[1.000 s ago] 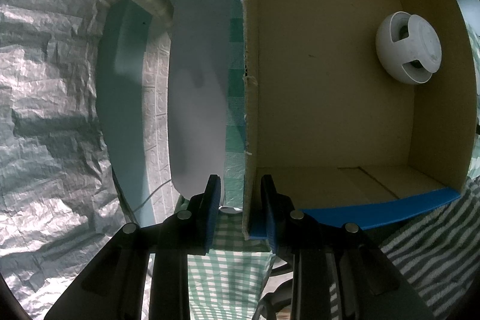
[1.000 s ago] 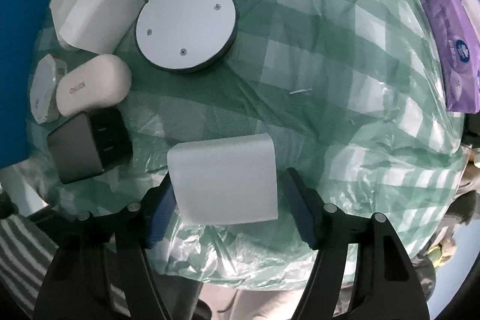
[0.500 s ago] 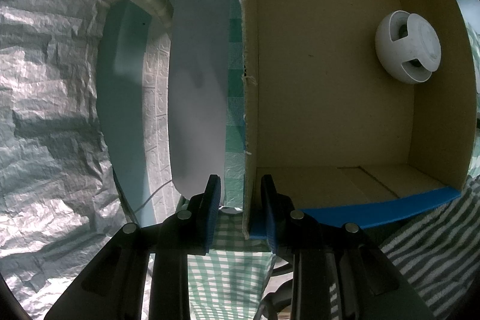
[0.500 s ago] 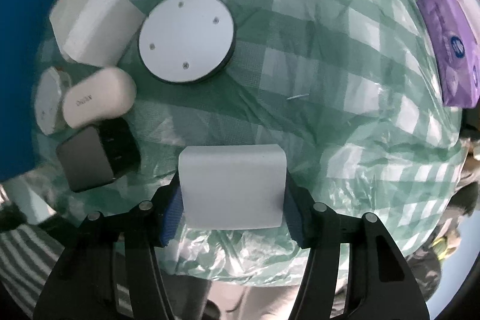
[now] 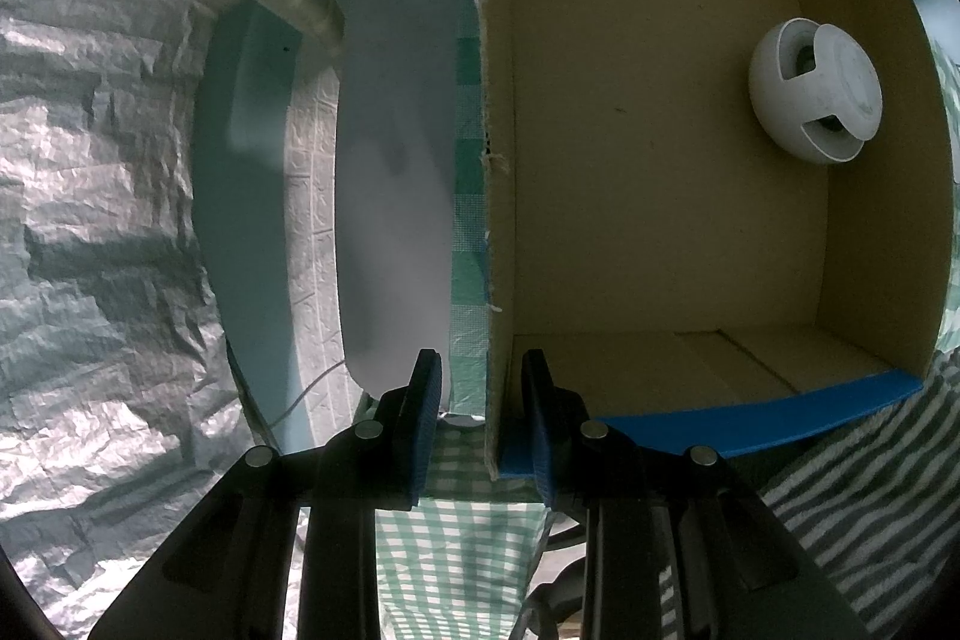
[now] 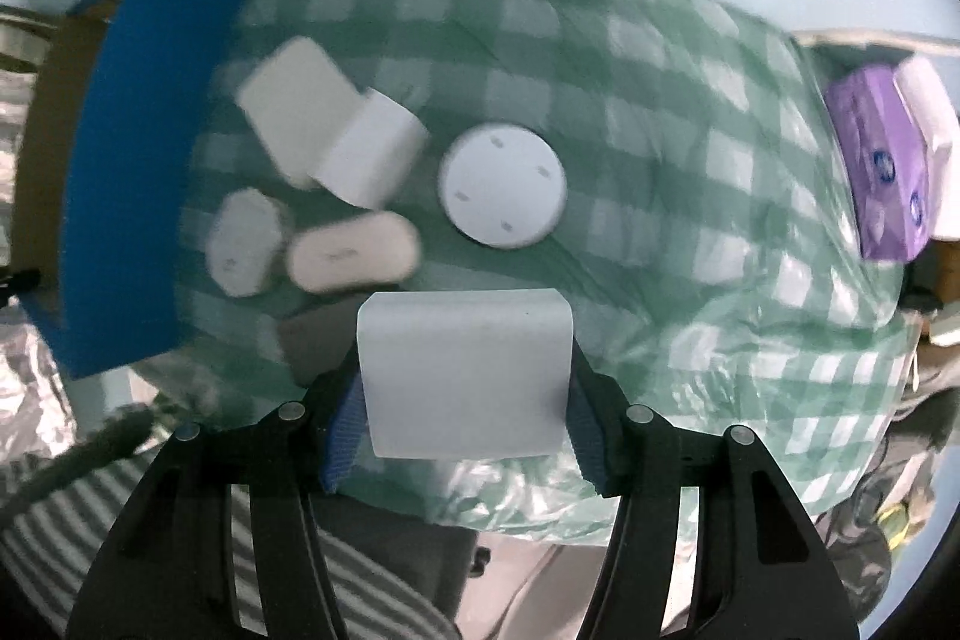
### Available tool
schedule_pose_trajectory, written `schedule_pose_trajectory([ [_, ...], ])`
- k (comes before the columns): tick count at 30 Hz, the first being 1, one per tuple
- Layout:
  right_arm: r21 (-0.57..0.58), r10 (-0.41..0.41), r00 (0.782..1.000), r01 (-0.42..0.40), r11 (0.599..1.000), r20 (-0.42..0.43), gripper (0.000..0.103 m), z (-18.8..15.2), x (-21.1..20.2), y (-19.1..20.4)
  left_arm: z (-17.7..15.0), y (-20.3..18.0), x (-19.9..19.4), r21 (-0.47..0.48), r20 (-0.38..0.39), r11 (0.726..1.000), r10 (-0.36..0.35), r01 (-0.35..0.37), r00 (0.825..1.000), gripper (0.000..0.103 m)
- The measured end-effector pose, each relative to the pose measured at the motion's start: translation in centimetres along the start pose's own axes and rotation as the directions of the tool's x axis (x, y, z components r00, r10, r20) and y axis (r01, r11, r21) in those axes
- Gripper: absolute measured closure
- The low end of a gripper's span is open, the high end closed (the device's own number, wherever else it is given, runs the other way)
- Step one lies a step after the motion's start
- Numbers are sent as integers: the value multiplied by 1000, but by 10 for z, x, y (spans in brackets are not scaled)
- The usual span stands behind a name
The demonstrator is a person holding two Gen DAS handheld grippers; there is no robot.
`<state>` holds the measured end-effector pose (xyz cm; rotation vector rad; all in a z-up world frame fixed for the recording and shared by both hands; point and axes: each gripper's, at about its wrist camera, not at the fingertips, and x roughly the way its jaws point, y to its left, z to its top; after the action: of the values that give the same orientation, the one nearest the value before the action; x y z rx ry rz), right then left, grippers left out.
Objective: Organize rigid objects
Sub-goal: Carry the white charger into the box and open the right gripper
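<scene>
Right gripper [image 6: 465, 409] is clamped on my white block [image 6: 465, 370], held above the checked worktop [image 6: 690, 196]; left gripper [image 5: 480, 412] pinches the cardboard box [image 5: 660, 160] wall, white round thing [image 5: 816, 91] inside at far right.

I note the round holder [image 5: 816, 91] lying in the box [image 5: 660, 220], near its right wall; on the cloth [image 6: 690, 160], the disc [image 6: 503, 184] sits right of the clustered chargers [image 6: 327, 148]; the tissue pack [image 6: 882, 178] lies far right.
</scene>
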<state>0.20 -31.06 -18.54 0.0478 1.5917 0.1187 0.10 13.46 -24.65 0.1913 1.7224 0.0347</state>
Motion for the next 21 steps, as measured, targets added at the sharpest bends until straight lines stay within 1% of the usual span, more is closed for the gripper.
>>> schedule_pose_trajectory([
  [7,-94,30,999,-26,995,38,44,10,-25,37,-1,-1,0,3,2,1000,1,-1,1000,76],
  [8,-112,35,998,-29,993,46,44,13,-29,46,-1,-1,0,3,1,1000,1,-1,1000,76],
  [9,-127,38,998,-32,991,50,44,11,-27,51,-1,-1,0,3,2,1000,1,-1,1000,76],
  [18,-293,86,993,-60,954,75,44,36,-40,127,-1,-1,-1,2,-1,1000,1,-1,1000,76],
  [21,-340,93,993,-61,939,78,44,47,-38,152,-1,-2,-1,4,-3,1000,2,-2,1000,76],
])
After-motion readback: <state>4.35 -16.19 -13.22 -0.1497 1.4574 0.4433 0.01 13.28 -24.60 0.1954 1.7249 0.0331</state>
